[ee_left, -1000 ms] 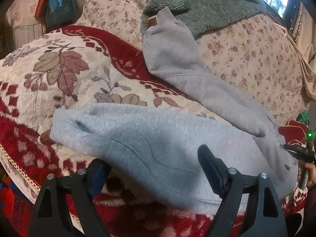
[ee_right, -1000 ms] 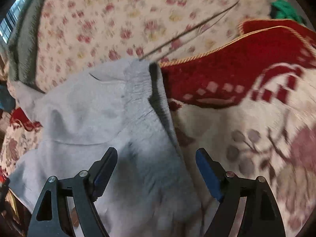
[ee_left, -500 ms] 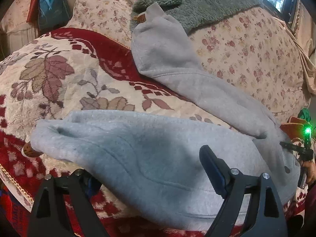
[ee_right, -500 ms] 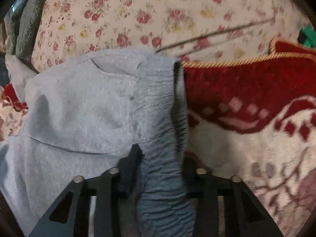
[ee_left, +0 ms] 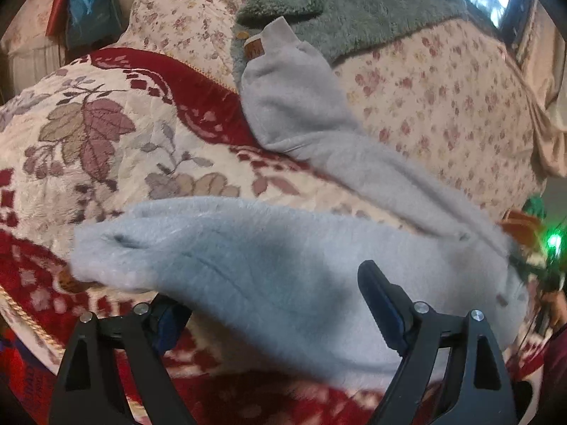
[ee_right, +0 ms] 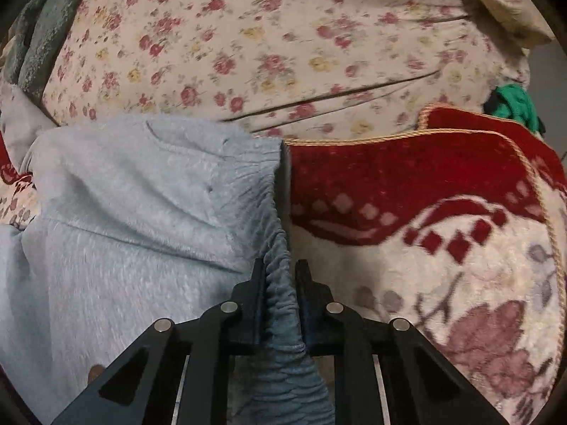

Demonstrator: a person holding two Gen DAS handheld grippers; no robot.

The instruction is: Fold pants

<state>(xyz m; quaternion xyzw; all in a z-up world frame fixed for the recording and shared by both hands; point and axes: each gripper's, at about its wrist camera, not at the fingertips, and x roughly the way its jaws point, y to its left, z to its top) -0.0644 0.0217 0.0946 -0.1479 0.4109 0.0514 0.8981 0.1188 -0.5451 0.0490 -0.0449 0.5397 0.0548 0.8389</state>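
The right claw (ee_right: 280,276) has just closed, and its jaws now pinch the gathered elastic waistband (ee_right: 280,233) of the grey pants (ee_right: 117,219); a second ago those jaws stood wide above the same stretch of fabric. The band bunches into vertical ridges between the pads and seems a little raised off the bed, though motion blur makes that hard to be sure of. To the right of the grip lies the red and cream blanket (ee_right: 407,191) with its gold cord edge, and beyond it, farther off, the floral bedspread (ee_right: 265,35).

The left claw (ee_left: 273,304) is open and holds nothing. Its jaws straddle the near pant leg (ee_left: 248,265): the right finger lies over the cloth, the left one sits partly tucked beneath the leg's near edge. The far leg (ee_left: 294,106) runs away toward a green fleece (ee_left: 372,3) at the head of the bed, so the two legs are splayed apart, not stacked.

With the waist end now secured, the fold can begin once the left claw takes the leg it is poised over. Closing there would give both ends control for bringing one leg across onto the other.
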